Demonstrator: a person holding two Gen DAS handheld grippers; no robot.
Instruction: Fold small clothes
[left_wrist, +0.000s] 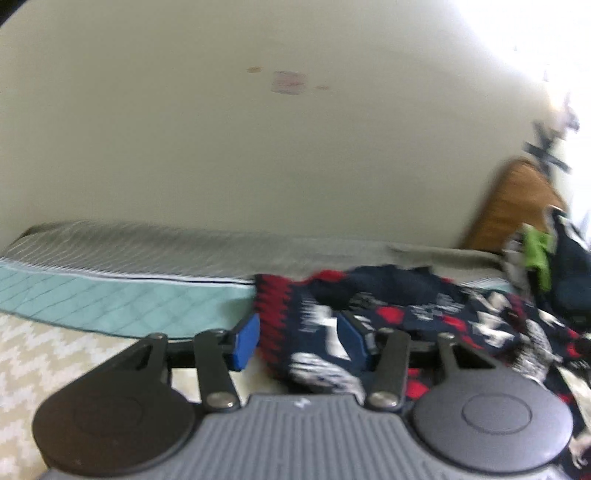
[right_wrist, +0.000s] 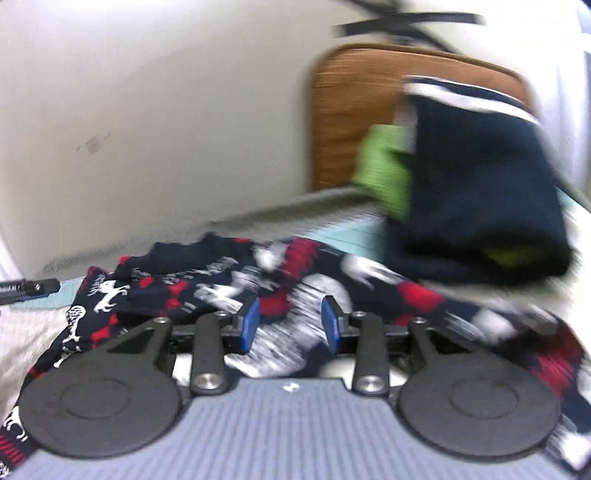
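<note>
On the bed (left_wrist: 110, 295), against the pale wall, a small navy, red and white patterned sweater (left_wrist: 406, 306) lies spread and rumpled, its length running across the bedding from side to side as the two grippers face it. Both tools point down at it from the near edge.

The left gripper (left_wrist: 301, 341) sits at the sweater's left end. Its jaws stand partly apart, and the red zigzag hem falls between the blue pads (left_wrist: 246, 341). The pads do not seem to press the cloth, so I read them as open around the edge, not gripping; blur keeps me from being sure.

The right gripper (right_wrist: 290, 325) hovers further along, over the middle of the sweater (right_wrist: 258, 291), where a white figure shows in the knit. Its jaws are also partly apart, with cloth lying in the gap and below it, and no pinch that I can see.

Beyond the right gripper, near the wooden headboard (right_wrist: 340, 107), a folded dark navy garment with green showing (right_wrist: 480, 192) rests on the sweater's far right part.

My judgement is that the left hand is better placed for the next pinch, since the hem already lies in its gap. The right would need to find an edge, as it faces flat cloth.
</note>
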